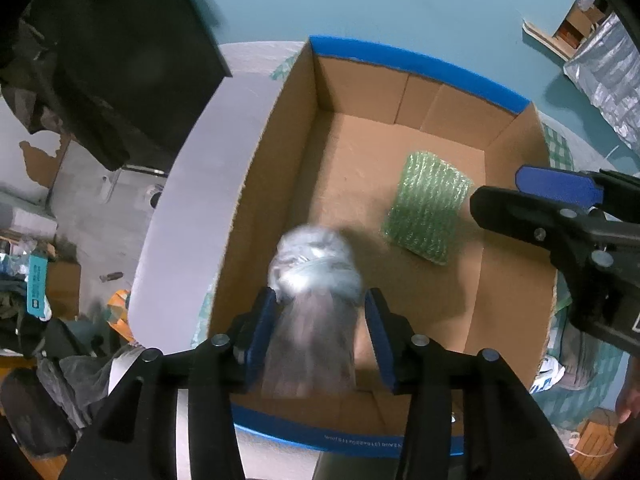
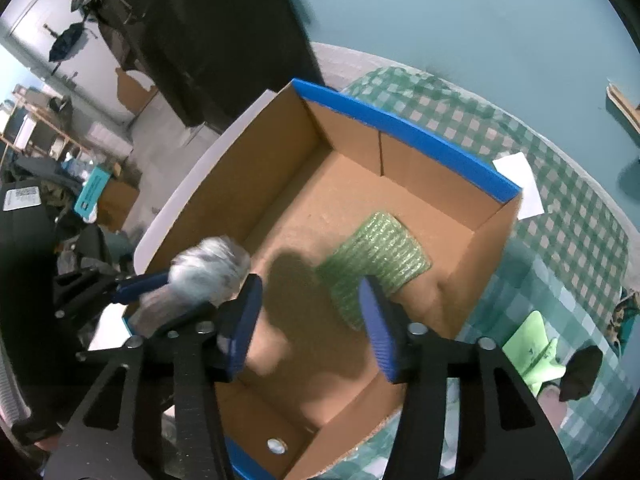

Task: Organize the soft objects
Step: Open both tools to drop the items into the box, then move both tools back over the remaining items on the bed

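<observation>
An open cardboard box (image 1: pixel 516 288) with blue tape on its rim sits on a checked tablecloth; it also shows in the right wrist view (image 2: pixel 280 184). A green bubble-wrap pad (image 1: pixel 426 208) lies on the box floor, also seen in the right wrist view (image 2: pixel 380 256). My left gripper (image 1: pixel 320 332) is shut on a clear plastic bag of grey soft stuff (image 1: pixel 314 280) and holds it over the box's near left part; the bag is blurred (image 2: pixel 208 276). My right gripper (image 2: pixel 308 320) is open and empty above the box's near side, over the green pad.
A green-and-white checked tablecloth (image 2: pixel 560 240) covers the table. On it lie a white paper (image 2: pixel 520 184), a light green object (image 2: pixel 532 352) and a dark object (image 2: pixel 580 372). A large black case (image 2: pixel 208 40) and room clutter stand to the left.
</observation>
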Action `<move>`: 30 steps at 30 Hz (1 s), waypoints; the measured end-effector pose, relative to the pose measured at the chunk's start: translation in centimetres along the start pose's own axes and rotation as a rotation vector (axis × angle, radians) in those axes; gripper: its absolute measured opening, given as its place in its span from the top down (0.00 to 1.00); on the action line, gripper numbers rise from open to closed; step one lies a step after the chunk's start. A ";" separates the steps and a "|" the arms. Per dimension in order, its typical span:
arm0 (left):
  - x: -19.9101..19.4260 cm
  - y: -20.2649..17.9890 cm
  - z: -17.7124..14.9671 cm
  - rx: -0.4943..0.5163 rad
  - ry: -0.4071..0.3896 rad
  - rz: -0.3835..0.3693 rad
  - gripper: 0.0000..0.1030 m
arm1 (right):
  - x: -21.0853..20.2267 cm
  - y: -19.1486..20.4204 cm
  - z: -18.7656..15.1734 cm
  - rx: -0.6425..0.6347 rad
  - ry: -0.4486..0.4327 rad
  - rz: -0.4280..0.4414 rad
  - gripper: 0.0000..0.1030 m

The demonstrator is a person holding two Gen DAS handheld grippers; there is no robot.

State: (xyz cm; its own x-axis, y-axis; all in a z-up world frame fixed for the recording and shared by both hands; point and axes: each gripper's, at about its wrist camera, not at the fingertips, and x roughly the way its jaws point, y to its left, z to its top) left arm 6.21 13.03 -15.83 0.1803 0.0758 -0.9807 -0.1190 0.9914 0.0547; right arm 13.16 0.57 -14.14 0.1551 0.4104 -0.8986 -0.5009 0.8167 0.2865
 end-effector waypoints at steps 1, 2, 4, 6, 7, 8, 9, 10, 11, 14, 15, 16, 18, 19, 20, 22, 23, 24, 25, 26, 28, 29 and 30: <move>-0.3 0.0 0.0 -0.001 -0.008 0.004 0.52 | -0.1 -0.1 0.0 0.002 -0.002 0.000 0.46; -0.5 0.1 0.0 0.000 -0.013 0.007 0.50 | -0.2 -0.1 0.0 0.004 -0.003 0.004 0.46; -1.1 0.0 0.0 0.004 -0.023 0.016 0.49 | -0.4 -0.2 -0.1 0.004 -0.003 0.006 0.46; -1.6 -0.2 -0.1 0.010 -0.036 0.022 0.49 | -0.8 -0.2 -0.2 0.008 -0.010 0.010 0.46; -1.9 -0.3 -0.1 0.014 -0.041 0.028 0.49 | -1.2 -0.3 -0.3 0.010 -0.015 0.013 0.46; -2.3 -0.4 -0.1 0.017 -0.047 0.033 0.48 | -1.5 -0.4 -0.4 0.014 -0.018 0.016 0.46; -2.5 -0.5 -0.1 0.019 -0.049 0.034 0.48 | -1.6 -0.5 -0.5 0.017 -0.021 0.018 0.46; -2.8 -0.6 -0.1 0.019 -0.053 0.033 0.48 | -2.1 -0.5 -0.7 0.020 -0.026 0.020 0.45; -3.0 -0.7 -0.1 0.018 -0.056 0.031 0.47 | -2.4 -0.6 -0.8 0.022 -0.032 0.022 0.45; -3.8 -1.1 -0.1 0.019 -0.067 0.025 0.45 | -3.5 -0.9 -1.3 0.028 -0.047 0.023 0.45; -4.2 -1.2 -0.1 0.021 -0.074 0.022 0.44 | -3.8 -1.1 -1.5 0.030 -0.050 0.022 0.44; -4.5 -1.5 -0.2 0.024 -0.080 0.022 0.44 | -4.2 -1.2 -1.6 0.033 -0.054 0.022 0.44; -5.2 -2.0 -0.3 0.032 -0.091 0.020 0.44 | -5.0 -1.6 -2.0 0.040 -0.064 0.020 0.43; -5.6 -2.3 -0.4 0.038 -0.099 0.020 0.44 | -5.4 -1.8 -2.3 0.042 -0.069 0.019 0.43; -5.9 -2.5 -0.4 0.043 -0.104 0.021 0.44 | -5.8 -2.0 -2.5 0.046 -0.074 0.014 0.43; -6.6 -3.2 -0.6 0.055 -0.117 0.018 0.44 | -6.6 -2.4 -3.0 0.052 -0.080 0.012 0.42; -7.0 -3.5 -0.7 0.060 -0.122 0.018 0.44 | -6.9 -2.5 -3.2 0.054 -0.082 0.011 0.42; -7.2 -3.7 -0.7 0.064 -0.125 0.016 0.44 | -7.3 -2.7 -3.4 0.056 -0.084 0.011 0.42; -7.5 -4.0 -0.8 0.069 -0.129 0.014 0.44 | -7.6 -2.9 -3.6 0.058 -0.087 0.010 0.42; -7.7 -4.3 -0.9 0.074 -0.132 0.011 0.44 | -8.0 -3.2 -3.9 0.063 -0.090 0.008 0.42; -8.2 -5.0 -1.0 0.088 -0.137 0.011 0.44 | -8.7 -3.6 -4.4 0.073 -0.097 0.007 0.42; -8.5 -5.4 -1.1 0.094 -0.139 0.011 0.43 | -9.0 -3.8 -4.7 0.077 -0.101 0.006 0.41; -8.7 -5.7 -1.2 0.101 -0.143 0.010 0.43 | -9.4 -4.2 -5.0 0.083 -0.104 0.004 0.41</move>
State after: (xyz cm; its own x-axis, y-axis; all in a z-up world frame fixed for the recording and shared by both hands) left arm 4.12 6.54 -7.80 0.3174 0.0935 -0.9437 -0.0243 0.9956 0.0905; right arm 9.54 -8.69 -8.57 0.2431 0.4498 -0.8594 -0.4299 0.8442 0.3202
